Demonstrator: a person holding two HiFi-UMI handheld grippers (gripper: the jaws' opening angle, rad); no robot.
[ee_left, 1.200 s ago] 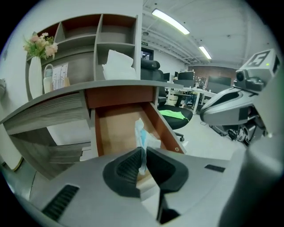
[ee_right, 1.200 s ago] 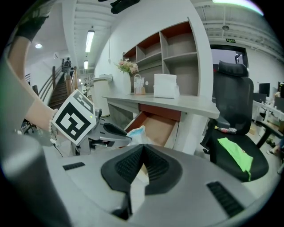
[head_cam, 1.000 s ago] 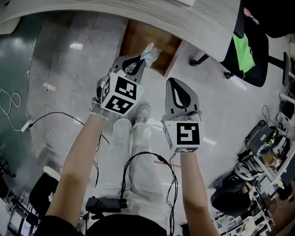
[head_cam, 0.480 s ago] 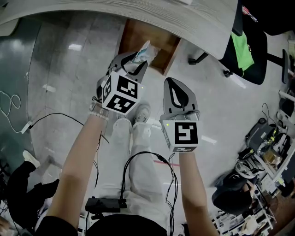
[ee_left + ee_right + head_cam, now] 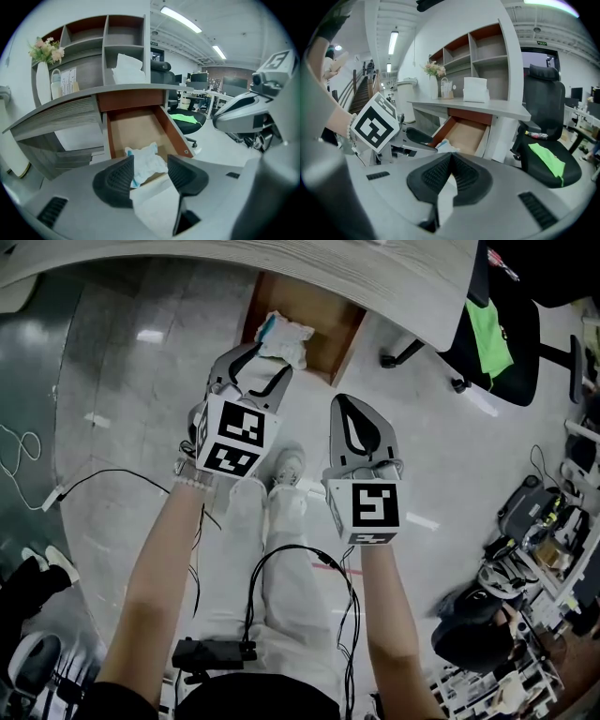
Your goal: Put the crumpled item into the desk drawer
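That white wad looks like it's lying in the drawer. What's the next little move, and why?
Probably draw the left gripper back from the desk. Its fingers have just been opening and grip nothing, and the crumpled item lies loose in the drawer.

Crumpled item [image 5: 143, 157] shows in the gap of the left gripper [image 5: 151, 166], past its tips, jaws just opening. The pads hide its lower edge. In the right gripper view that gripper's jaw masks most of it. Beyond both grippers, the desk top [image 5: 375, 273] hides the far end of the drawer [image 5: 133, 126].
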